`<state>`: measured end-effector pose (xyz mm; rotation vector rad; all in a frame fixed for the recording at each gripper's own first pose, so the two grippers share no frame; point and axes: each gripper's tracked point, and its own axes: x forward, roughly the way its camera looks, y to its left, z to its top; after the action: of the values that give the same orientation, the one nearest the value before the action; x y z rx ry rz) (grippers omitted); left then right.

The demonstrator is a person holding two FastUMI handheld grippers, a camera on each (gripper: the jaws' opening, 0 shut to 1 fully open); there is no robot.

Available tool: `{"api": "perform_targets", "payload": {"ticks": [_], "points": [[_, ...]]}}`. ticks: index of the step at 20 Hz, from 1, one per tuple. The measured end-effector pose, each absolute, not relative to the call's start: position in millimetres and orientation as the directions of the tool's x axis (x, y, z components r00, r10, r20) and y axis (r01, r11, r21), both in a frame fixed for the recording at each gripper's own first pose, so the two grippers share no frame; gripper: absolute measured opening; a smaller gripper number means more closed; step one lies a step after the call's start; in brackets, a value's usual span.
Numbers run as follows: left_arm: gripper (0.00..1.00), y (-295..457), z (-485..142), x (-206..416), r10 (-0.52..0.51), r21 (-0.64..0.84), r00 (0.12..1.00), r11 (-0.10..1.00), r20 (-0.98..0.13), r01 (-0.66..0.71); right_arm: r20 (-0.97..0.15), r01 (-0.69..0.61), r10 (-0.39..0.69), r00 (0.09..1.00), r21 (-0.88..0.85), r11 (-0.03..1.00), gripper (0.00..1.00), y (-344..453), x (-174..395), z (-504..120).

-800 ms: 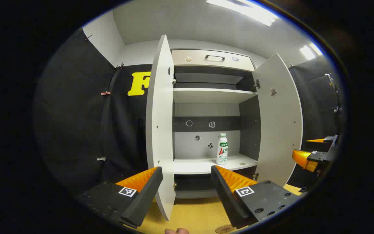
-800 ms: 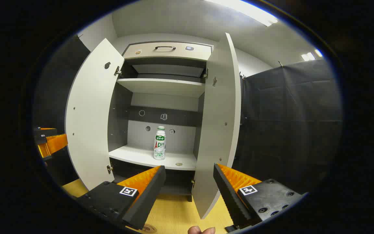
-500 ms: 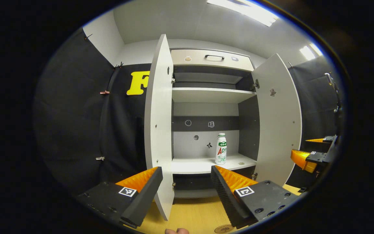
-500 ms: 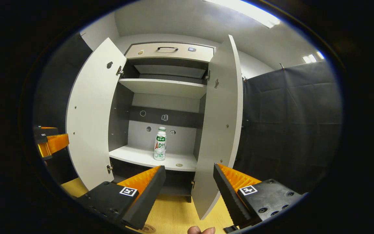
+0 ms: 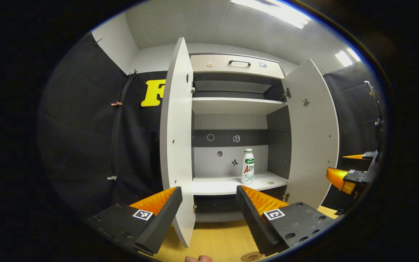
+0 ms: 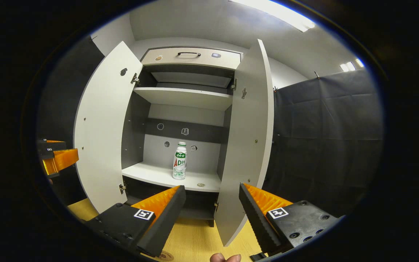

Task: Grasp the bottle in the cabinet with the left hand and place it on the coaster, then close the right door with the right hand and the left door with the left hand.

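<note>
The coaster (image 5: 250, 256) is cut off behind the left hand-held gripper (image 5: 209, 207).

A staged recording booth, not a lived-in home; black cloth (image 6: 326, 138) hangs as walls to either side of a lone white cabinet (image 5: 231, 105) standing ahead of the left gripper (image 5: 209, 203); strip lights (image 5: 271, 9) run across a plain ceiling above; the cabinet rests on a bare wooden table (image 5: 216, 242) below the gripper; small stickers dot its back panel (image 5: 224, 160).
</note>
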<state>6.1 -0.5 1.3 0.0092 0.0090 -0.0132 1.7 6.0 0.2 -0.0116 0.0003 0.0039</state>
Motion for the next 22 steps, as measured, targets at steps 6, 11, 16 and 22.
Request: {"api": "perform_targets", "payload": {"ticks": [6, 11, 16, 22], "points": [[0.94, -20, 5, 25, -0.041, 0.018, 0.999, 0.999, -0.004, 0.041, 0.014, 0.004, -0.004, 1.000, -0.013, 1.000, 0.98, -7, 0, 6], [0.95, -76, 10, 70, -0.130, 0.008, 0.991, 0.991, 0.006, 0.130, 0.020, 0.047, -0.047, 0.999, -0.007, 0.999, 0.94, -48, -5, 9], [0.95, -124, 5, 129, -0.182, -0.019, 0.983, 0.983, -0.014, 0.182, -0.011, 0.106, -0.106, 0.994, -0.001, 0.994, 0.97, -100, 0, -2], [0.95, -170, -6, 219, -0.219, -0.049, 0.975, 0.975, -0.042, 0.217, -0.043, 0.186, -0.186, 0.982, -0.010, 0.983, 0.97, -162, 12, -18]]}}
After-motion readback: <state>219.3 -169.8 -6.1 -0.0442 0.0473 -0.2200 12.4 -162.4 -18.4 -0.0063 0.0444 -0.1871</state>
